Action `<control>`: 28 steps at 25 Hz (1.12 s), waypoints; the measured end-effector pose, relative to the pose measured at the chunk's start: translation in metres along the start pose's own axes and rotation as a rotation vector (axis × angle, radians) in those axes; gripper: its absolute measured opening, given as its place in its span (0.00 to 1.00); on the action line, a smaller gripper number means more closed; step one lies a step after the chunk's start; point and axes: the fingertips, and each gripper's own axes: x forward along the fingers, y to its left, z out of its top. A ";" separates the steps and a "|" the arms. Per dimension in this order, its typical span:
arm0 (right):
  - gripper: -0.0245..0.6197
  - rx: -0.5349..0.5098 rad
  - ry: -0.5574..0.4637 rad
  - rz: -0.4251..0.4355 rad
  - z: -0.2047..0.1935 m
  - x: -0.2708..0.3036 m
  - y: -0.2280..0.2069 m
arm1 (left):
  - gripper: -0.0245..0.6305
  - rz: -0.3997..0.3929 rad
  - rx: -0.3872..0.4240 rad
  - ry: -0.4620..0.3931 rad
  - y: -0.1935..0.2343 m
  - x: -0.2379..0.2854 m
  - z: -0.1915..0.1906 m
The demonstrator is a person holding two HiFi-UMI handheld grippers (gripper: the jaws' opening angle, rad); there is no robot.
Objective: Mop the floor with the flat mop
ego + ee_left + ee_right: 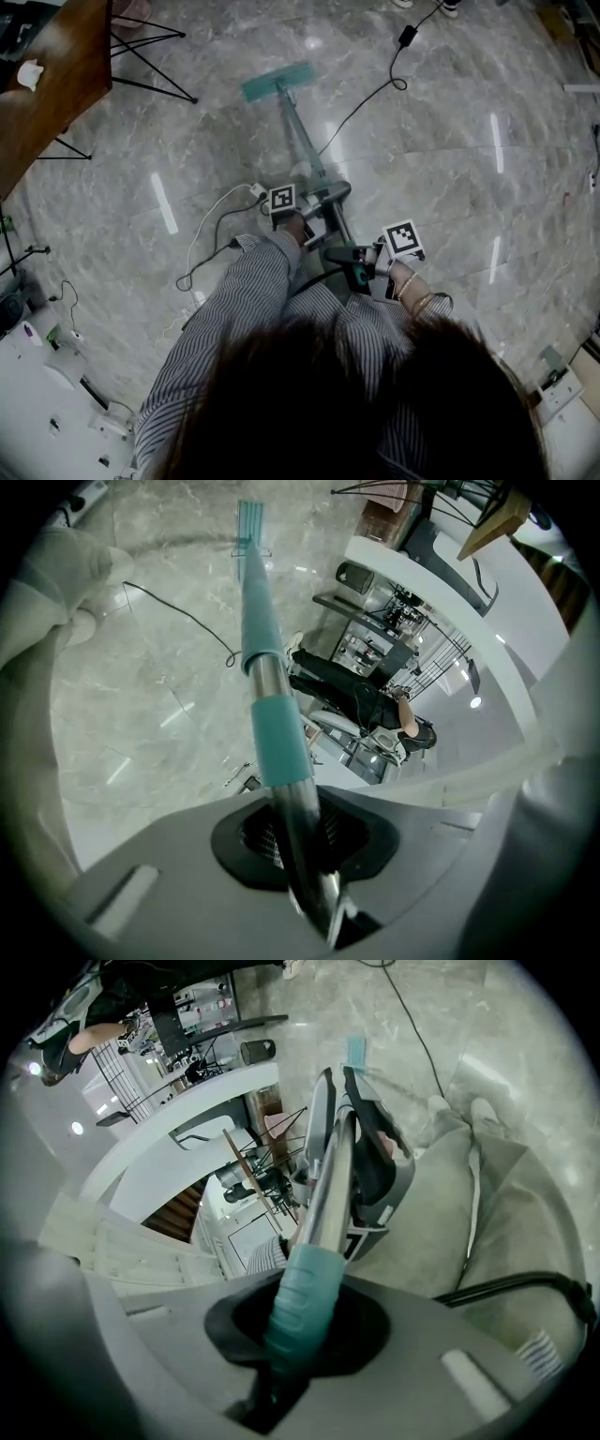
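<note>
A flat mop lies with its teal head (277, 82) on the grey marble floor (441, 187), its metal pole (309, 155) running back toward me. My left gripper (302, 221) is shut on the bare metal pole (291, 827), just below a teal sleeve (277, 738); the mop head (249, 519) shows far along the pole. My right gripper (367, 261) is shut on the teal ribbed handle grip (302, 1302) at the pole's near end. In the right gripper view the left gripper's body (367, 1162) sits farther up the pole.
A wooden table (47, 84) with black metal legs stands at the upper left. Black and white cables (211, 234) trail on the floor beside the pole, and another cable (375, 89) runs off at the top. White equipment (47, 375) lies at the lower left.
</note>
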 end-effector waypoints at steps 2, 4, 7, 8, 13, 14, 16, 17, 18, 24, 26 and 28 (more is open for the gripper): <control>0.11 0.000 0.001 -0.007 -0.001 -0.001 0.001 | 0.13 0.007 -0.007 0.008 -0.002 0.001 -0.003; 0.11 -0.004 -0.002 -0.013 -0.001 -0.001 0.003 | 0.13 0.013 -0.004 0.035 -0.004 0.002 -0.006; 0.11 -0.006 -0.007 -0.006 -0.004 0.001 0.007 | 0.13 0.016 0.007 0.097 -0.006 0.002 -0.010; 0.11 -0.003 -0.011 0.000 -0.004 0.002 0.009 | 0.12 0.021 0.009 0.114 -0.008 0.002 -0.011; 0.11 -0.002 -0.037 0.026 0.021 0.017 0.026 | 0.12 0.021 0.012 0.098 -0.028 0.009 0.016; 0.11 0.000 -0.036 0.023 0.032 0.026 0.032 | 0.12 0.004 0.011 0.079 -0.036 0.008 0.030; 0.11 0.001 -0.026 0.012 0.060 0.048 0.048 | 0.12 -0.034 0.004 0.035 -0.056 0.008 0.066; 0.11 -0.002 -0.021 0.006 0.073 0.058 0.056 | 0.12 -0.052 0.002 0.015 -0.066 0.009 0.083; 0.11 -0.009 -0.017 0.003 0.082 0.065 0.063 | 0.12 -0.068 0.001 -0.002 -0.076 0.010 0.094; 0.11 -0.044 -0.009 -0.004 0.128 0.096 0.110 | 0.12 -0.088 0.019 -0.030 -0.131 0.022 0.148; 0.11 -0.045 -0.009 -0.011 0.177 0.120 0.135 | 0.12 -0.073 0.020 -0.019 -0.158 0.033 0.199; 0.11 -0.031 -0.031 -0.002 0.224 0.143 0.161 | 0.12 -0.043 0.013 -0.002 -0.184 0.043 0.246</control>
